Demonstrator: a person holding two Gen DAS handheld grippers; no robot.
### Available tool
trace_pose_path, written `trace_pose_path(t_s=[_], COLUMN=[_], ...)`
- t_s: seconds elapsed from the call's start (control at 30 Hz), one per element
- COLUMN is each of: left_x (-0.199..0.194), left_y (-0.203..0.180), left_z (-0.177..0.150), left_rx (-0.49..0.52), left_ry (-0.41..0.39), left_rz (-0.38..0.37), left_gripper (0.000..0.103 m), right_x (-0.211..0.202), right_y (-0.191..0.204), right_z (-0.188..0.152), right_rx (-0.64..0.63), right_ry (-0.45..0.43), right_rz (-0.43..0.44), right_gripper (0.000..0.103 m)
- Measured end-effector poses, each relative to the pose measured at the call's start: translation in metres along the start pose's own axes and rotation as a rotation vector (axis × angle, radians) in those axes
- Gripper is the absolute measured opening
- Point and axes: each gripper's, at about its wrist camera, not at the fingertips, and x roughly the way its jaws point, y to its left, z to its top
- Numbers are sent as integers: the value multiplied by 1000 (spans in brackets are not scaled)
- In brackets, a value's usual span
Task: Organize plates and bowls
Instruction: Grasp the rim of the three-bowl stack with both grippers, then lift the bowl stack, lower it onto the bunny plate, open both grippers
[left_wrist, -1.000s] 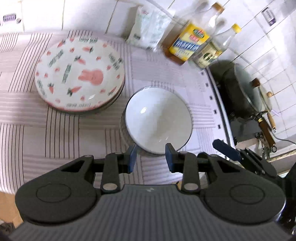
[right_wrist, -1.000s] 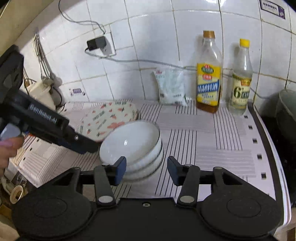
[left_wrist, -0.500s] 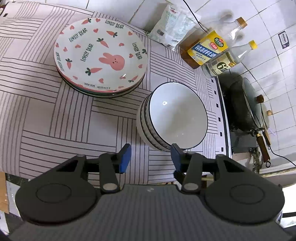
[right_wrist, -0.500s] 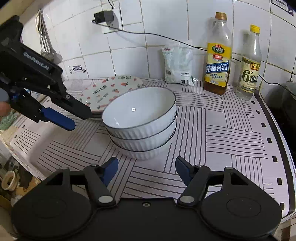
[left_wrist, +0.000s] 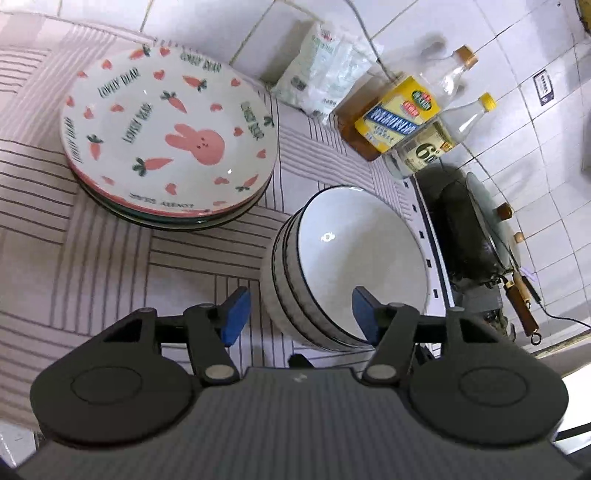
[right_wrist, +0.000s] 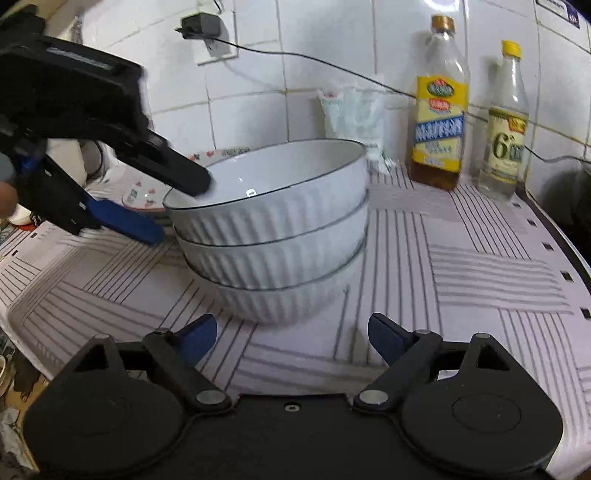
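Note:
Three white ribbed bowls (left_wrist: 354, 254) (right_wrist: 273, 236) stand stacked on the striped counter cloth. To their left, a stack of plates (left_wrist: 170, 140) (right_wrist: 142, 192) has a rabbit-and-carrot plate on top. My left gripper (left_wrist: 300, 310) (right_wrist: 180, 208) straddles the top bowl's near rim, one finger inside and one outside. Its jaws are opening and the pads do not press on the rim. My right gripper (right_wrist: 291, 332) hangs low in front of the bottom bowl. Its jaws are also opening, wide, with only cloth between them.
Two bottles (right_wrist: 439, 107) (right_wrist: 504, 125) and a white bag (right_wrist: 351, 114) stand by the tiled wall behind the bowls. A dark lidded wok (left_wrist: 469, 225) sits to the right, past the cloth's edge. A plug and cable (right_wrist: 201, 26) run along the wall.
Both grippers have dropped toward the bowl stack and spread their jaws wider. The left one has come down over the top bowl's rim; the bowls and plates have not moved.

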Motion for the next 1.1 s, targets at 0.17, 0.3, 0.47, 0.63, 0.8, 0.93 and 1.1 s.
trace_pose_path(t_s=[0.17,0.3,0.47,0.63,0.8,0.93,1.1], left_x=[30,39,39,44,46,47,48], left_y=[10,15,23,20,18,16,15], left_z=[3,6,9,12,11,12,12], left_rx=[-30,-20,-46,-17,-24,-10,-5], left_ry=[64,48,29,31,2,-4,-5], left_rz=[-35,-33,-77,-61,-52,-50,-48], left_gripper=[55,47,42,40,40,41,41], right_x=[19,22,25,34,39,38,36], right_y=[7,9,7,3,0,-2,-2], right_z=[0,4,4,6,11,10,6], right_rx=[-82,-85,-58,-27,-35,-49,-45], right_ry=[-30,-63,-70,-58,-31,-34,-55], right_rz=[0,-19,0,29,48,67,75], right_gripper=[92,93,95,95,96,95,95])
